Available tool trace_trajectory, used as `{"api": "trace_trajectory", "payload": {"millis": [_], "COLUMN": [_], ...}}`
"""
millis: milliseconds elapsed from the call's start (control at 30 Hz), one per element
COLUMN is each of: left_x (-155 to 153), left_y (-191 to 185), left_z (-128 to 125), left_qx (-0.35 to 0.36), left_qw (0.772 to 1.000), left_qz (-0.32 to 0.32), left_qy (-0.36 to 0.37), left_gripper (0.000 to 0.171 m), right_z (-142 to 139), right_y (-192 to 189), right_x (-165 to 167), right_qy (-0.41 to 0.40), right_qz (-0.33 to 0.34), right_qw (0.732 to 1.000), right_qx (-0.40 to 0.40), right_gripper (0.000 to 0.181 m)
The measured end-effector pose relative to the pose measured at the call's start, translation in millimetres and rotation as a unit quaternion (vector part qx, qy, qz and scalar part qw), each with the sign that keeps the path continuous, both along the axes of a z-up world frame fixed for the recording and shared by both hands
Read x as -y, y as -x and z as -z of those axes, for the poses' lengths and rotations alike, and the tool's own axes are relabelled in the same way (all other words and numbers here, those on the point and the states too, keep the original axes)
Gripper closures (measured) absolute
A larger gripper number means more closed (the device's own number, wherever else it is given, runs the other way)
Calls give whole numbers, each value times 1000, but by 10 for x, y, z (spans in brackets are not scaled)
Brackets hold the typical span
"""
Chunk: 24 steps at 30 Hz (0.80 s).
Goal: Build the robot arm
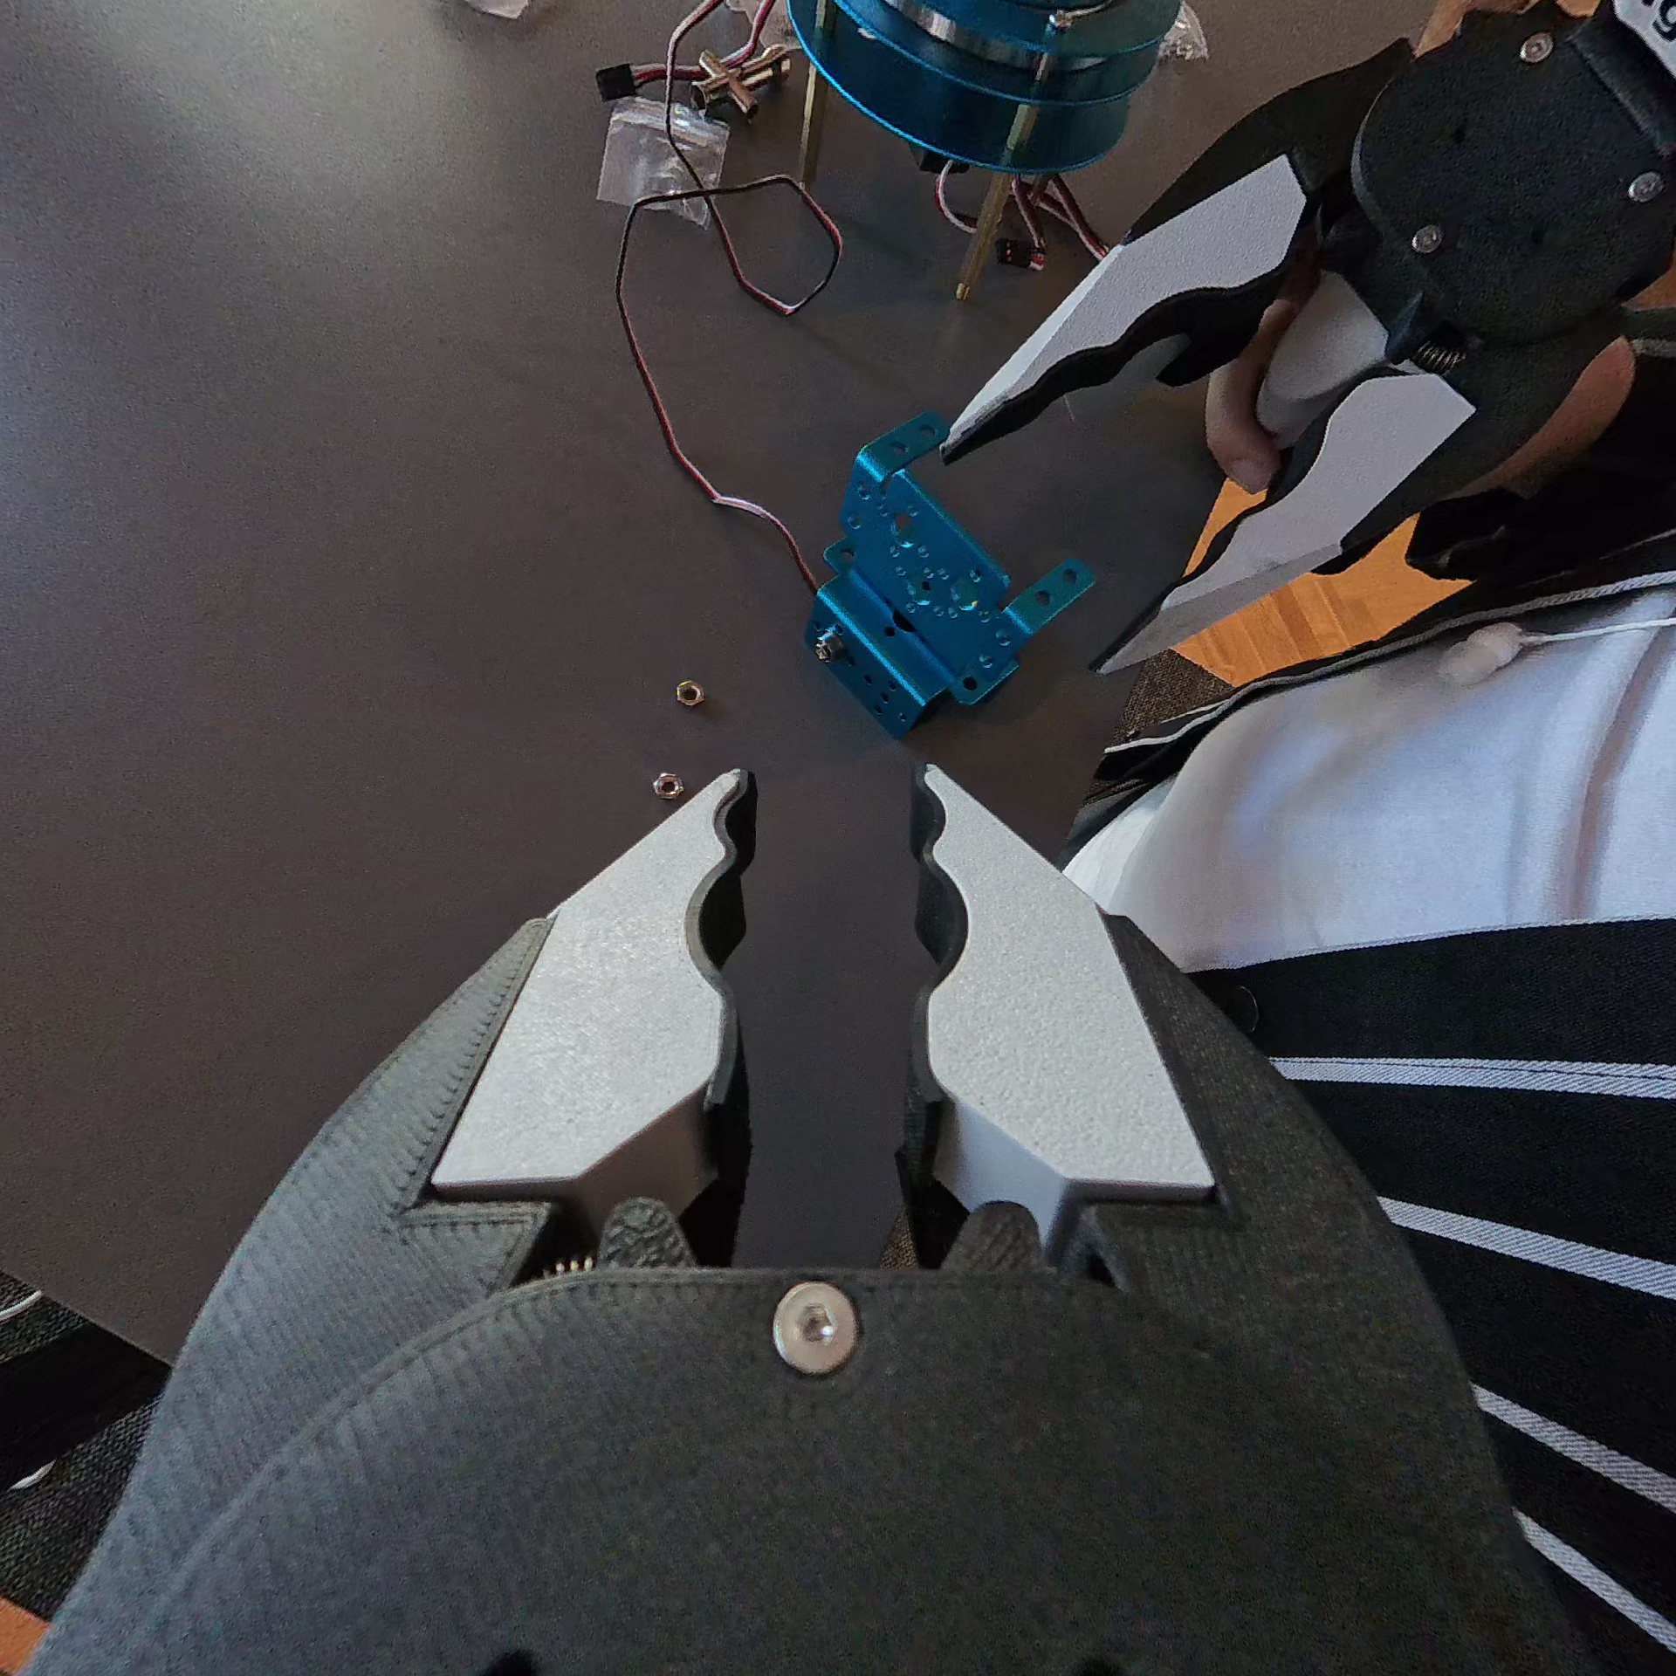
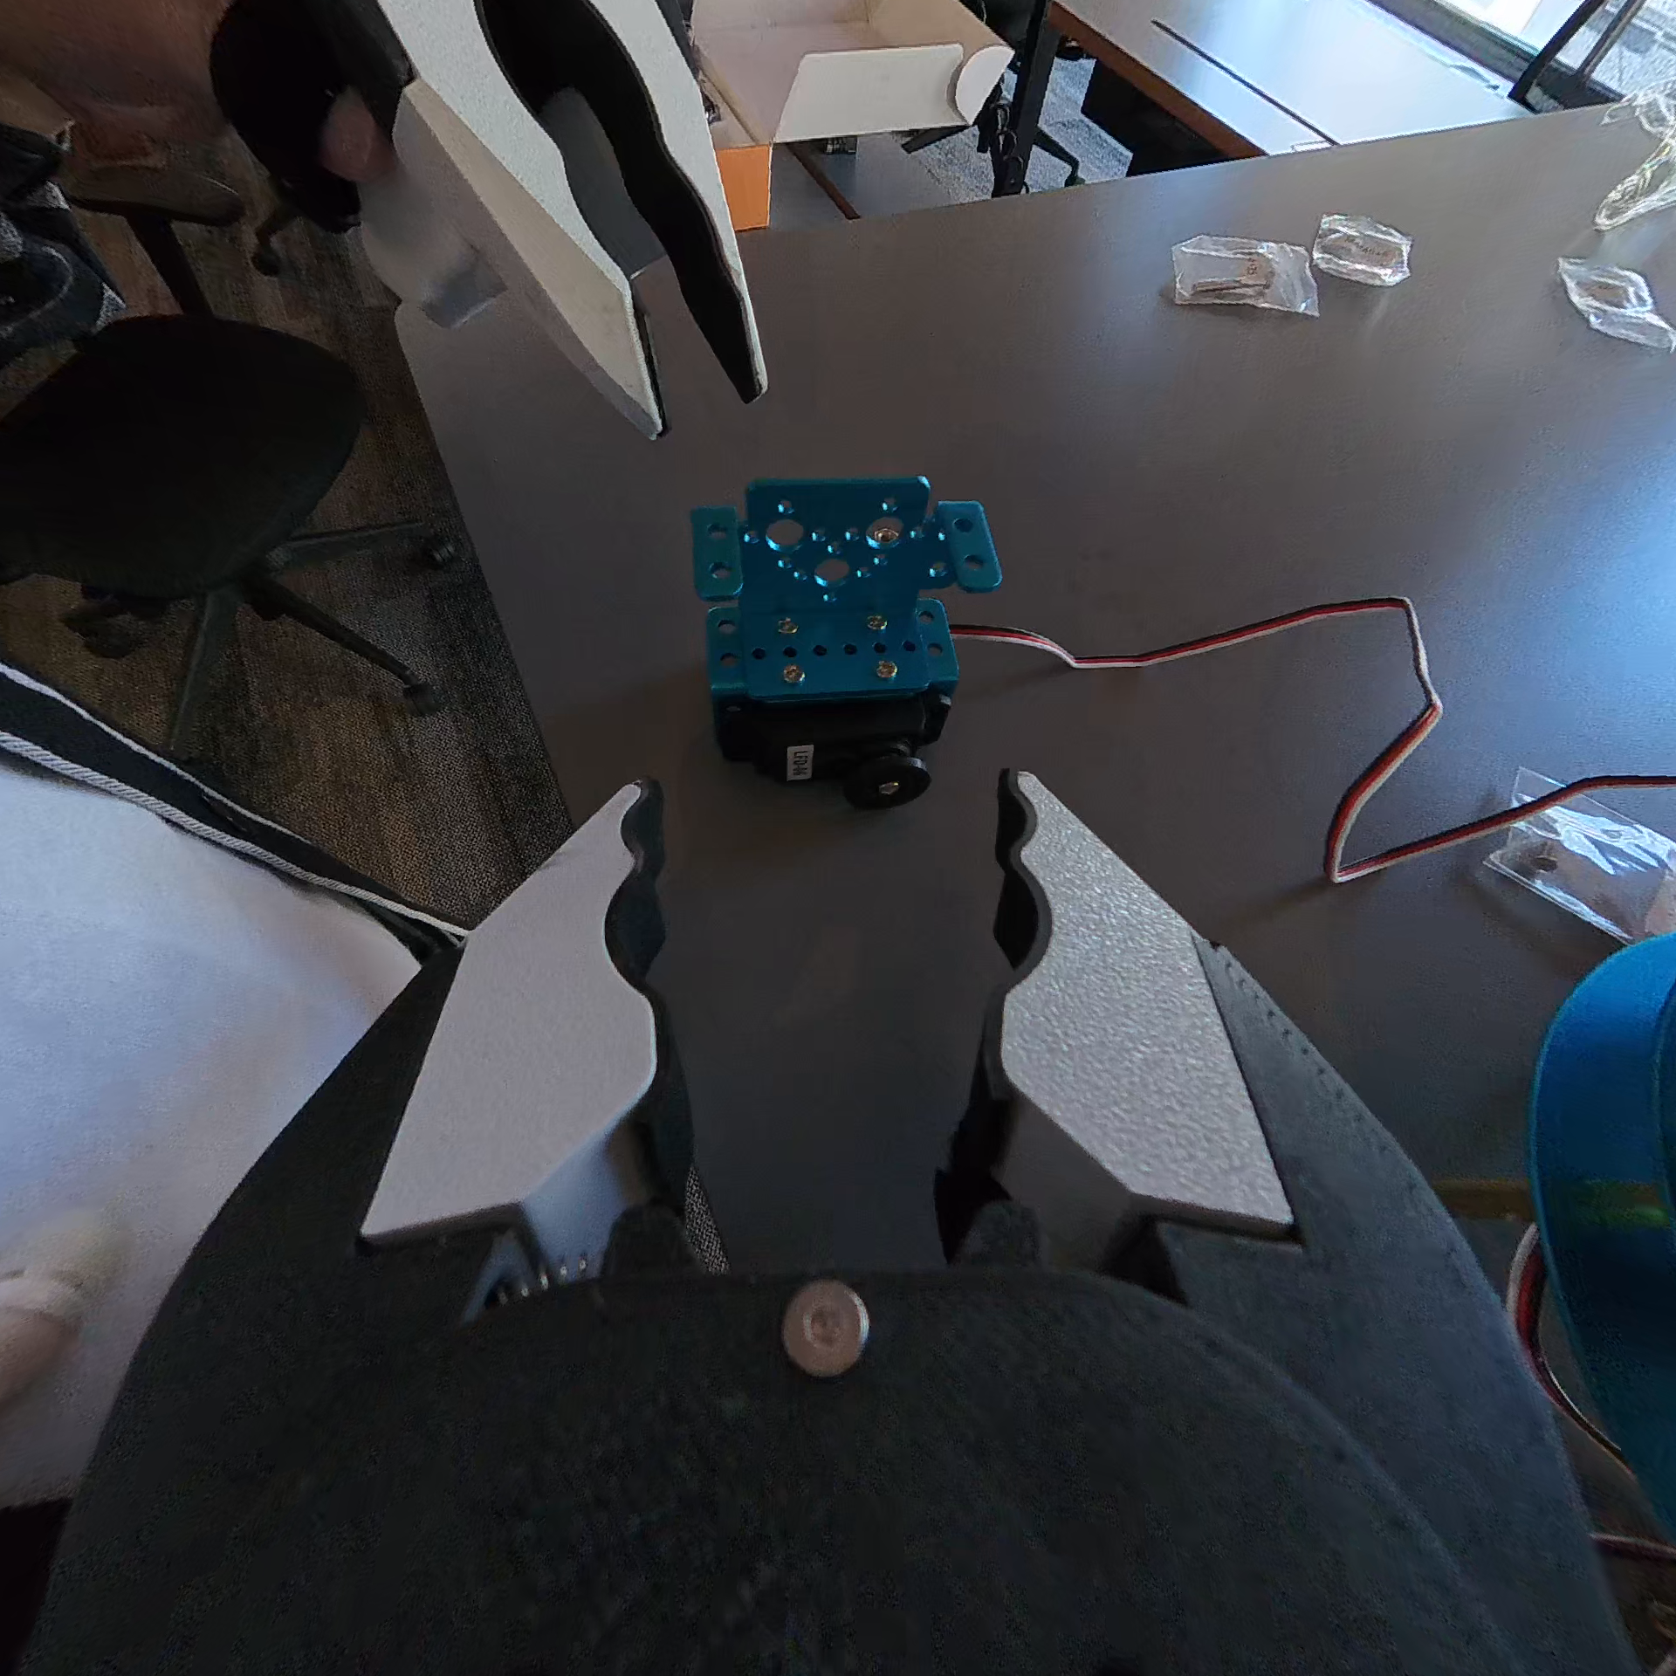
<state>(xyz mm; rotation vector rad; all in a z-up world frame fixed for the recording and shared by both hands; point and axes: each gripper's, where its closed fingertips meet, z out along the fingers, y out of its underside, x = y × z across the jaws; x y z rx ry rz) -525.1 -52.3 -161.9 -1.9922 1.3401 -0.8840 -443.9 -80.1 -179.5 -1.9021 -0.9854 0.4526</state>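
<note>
- My left gripper (image 1: 833, 780) hangs over the dark table (image 1: 272, 544) with its fingers spread and nothing between them.
- My right gripper (image 2: 827, 787) is spread wider, also empty, its tips pointing at the blue bracket assembly (image 2: 839, 599) from just short of it.
- That assembly stands on the table near the edge on my side: perforated blue metal plates fixed with small brass screws onto a black servo (image 2: 830, 748), whose round black horn faces my right gripper.
- It sits between the two grippers; in the left wrist view one right fingertip reaches just beside its upper tab.
- A red, white and black cable (image 2: 1270, 648) runs from the servo and loops across the table.
- Two small hex nuts (image 1: 690, 693) lie loose on the table, just ahead of my left fingertips and near the bracket.
- Farther off stands a round blue layered base (image 1: 979, 82) on brass posts, with clear plastic bags (image 2: 1244, 275) of small parts scattered beyond.
</note>
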Motion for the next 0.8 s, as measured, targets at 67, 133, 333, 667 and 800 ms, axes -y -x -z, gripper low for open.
{"api": "trace_trajectory", "payload": {"millis": [67,133,333,667,800], "left_x": [5,9,25,78,13], "left_y": [-2,-6,-20,-144,-107], "left_z": [-3,-1,7,-90,-155], "left_qx": [0,-1,-7,1,-20], "left_qw": [1000,1000,1000,999,994], "left_qz": [0,1,2,-37,-105], "left_qy": [0,0,1,10,-17], "left_gripper": [139,139,139,142,143], "right_z": [0,0,10,19,-42], "right_y": [1,3,3,-117,-339], "right_x": [3,5,11,136,261], "right_qy": [0,1,1,11,-14], "right_qz": [-1,-2,-2,1,-17], "right_qw": [1000,1000,1000,1000,1000], "right_qx": [0,0,4,-17,-21], "right_gripper": [108,108,108,107,107]}}
